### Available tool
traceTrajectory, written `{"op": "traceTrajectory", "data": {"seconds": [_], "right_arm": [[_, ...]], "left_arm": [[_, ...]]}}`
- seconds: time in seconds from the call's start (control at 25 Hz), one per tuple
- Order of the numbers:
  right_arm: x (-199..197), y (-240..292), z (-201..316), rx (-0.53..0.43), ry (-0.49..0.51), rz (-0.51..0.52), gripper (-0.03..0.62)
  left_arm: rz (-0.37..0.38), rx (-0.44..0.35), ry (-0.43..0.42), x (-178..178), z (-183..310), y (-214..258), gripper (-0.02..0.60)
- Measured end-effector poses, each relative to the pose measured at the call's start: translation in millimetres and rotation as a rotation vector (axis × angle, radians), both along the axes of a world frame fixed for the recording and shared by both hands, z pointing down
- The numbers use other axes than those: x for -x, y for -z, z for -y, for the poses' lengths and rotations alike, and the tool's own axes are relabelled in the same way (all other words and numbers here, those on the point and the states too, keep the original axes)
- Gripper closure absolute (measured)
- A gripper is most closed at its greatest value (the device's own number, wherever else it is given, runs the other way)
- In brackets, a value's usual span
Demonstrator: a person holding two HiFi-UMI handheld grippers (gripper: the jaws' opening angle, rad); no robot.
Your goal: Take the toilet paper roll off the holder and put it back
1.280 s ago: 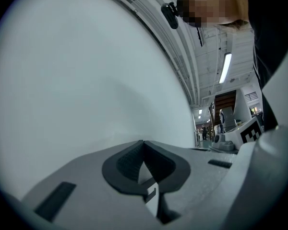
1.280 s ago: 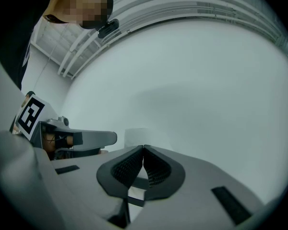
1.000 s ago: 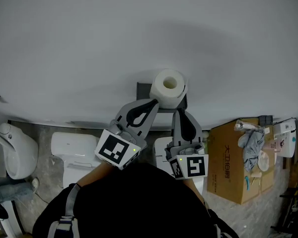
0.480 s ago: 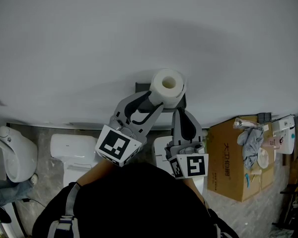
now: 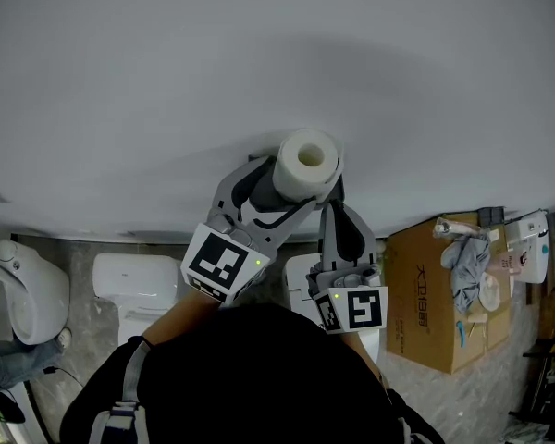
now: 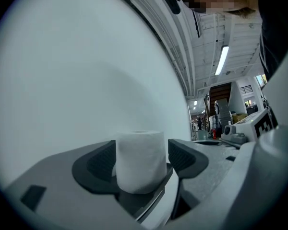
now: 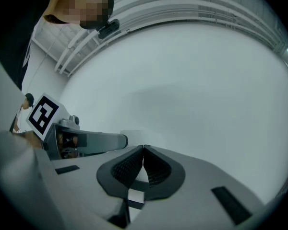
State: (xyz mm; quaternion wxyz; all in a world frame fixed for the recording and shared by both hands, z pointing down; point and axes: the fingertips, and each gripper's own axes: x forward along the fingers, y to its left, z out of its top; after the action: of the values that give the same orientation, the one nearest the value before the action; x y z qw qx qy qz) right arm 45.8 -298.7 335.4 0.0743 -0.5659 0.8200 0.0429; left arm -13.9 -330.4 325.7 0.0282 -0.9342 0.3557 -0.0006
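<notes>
Left gripper (image 6: 142, 158): jaws have just been opening. They now stand wide on either side of the white toilet paper roll (image 5: 307, 163). Its left pad lies just beside the paper and its right pad stands apart, so nothing is gripped.

The roll stands upright, core hole up, on the dark grey holder (image 6: 134, 200) fixed to the plain white wall (image 5: 166, 81), at the far side of the scene.

Right gripper (image 7: 143, 169): jaws together, nothing between them. It is parked just right of and nearer than the roll, tip near the holder.

Step in hand, as I judge it: take hold of the roll to lift it off.
- Centre the roll between both pads before closing.
- Squeeze gently, since soft paper will dent and could bind on the holder.
- Draw it off along its own axis, not sideways.
- Keep the right gripper clear of the path.

Surroundings: the wall is smooth and bare. Below, on a grey stone-look floor (image 5: 83, 248), is a white toilet (image 5: 129, 280). To the right is a brown cardboard box (image 5: 435, 294) with oddments on top.
</notes>
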Motion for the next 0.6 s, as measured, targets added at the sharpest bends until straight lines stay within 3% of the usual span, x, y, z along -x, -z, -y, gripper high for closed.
{"op": "traceTrajectory", "data": {"seconds": [0.6], "right_arm": [[-6, -1, 4, -0.003, -0.008, -0.004, 0.571]], "left_arm": [[0.081, 0.036, -0.006, -14, 17, -4, 0.189]]}}
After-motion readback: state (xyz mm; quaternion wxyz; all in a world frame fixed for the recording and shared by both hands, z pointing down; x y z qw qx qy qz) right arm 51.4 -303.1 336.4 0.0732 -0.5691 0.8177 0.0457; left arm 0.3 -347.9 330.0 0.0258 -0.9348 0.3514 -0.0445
